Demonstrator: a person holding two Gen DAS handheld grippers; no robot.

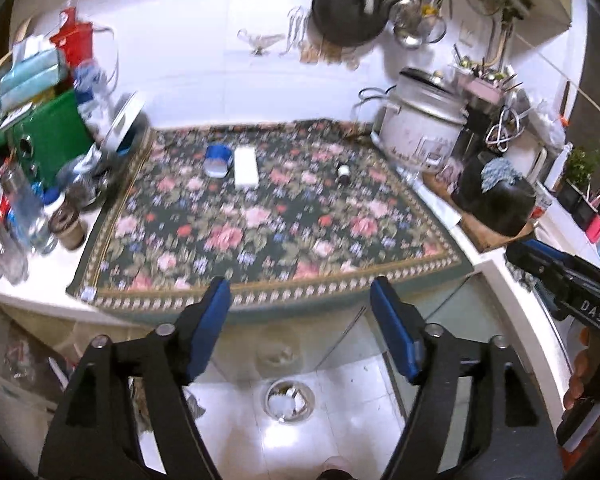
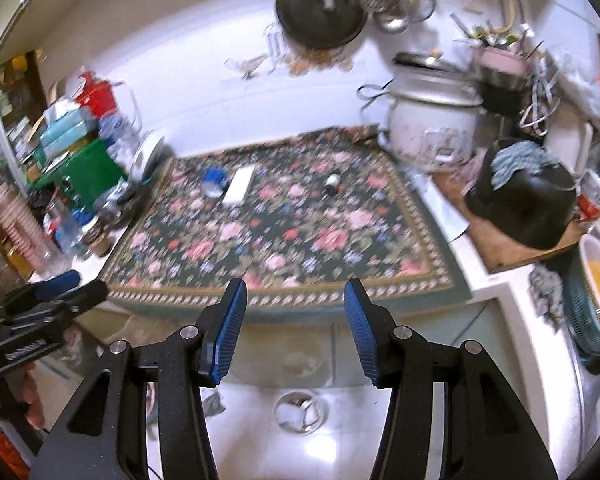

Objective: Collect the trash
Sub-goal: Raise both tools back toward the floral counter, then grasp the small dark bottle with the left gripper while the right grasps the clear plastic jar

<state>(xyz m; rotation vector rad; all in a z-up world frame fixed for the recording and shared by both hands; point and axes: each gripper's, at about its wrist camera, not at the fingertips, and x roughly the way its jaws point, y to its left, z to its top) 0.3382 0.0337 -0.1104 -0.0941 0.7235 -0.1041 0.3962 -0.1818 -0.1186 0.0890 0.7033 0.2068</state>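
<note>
On the floral cloth (image 1: pixel 268 216) lie a blue cup on its side (image 1: pixel 218 159), a white box (image 1: pixel 246 168) and a small dark bottle (image 1: pixel 343 173). The right wrist view shows the same cup (image 2: pixel 213 180), box (image 2: pixel 239 185) and bottle (image 2: pixel 333 182). My left gripper (image 1: pixel 300 294) hangs open and empty above the counter's front edge. To its right, my right gripper (image 2: pixel 295 294) is also open and empty. Below both, on the floor, stands a round metal bin (image 1: pixel 269 397) (image 2: pixel 278 410) with white crumpled waste inside.
Bottles, jars and a green box (image 1: pixel 56 136) crowd the counter's left end. A rice cooker (image 1: pixel 420 128) and a black pot with a cloth on it (image 1: pixel 496 196) stand at the right. A pan (image 1: pixel 346 8) and ladles hang on the wall.
</note>
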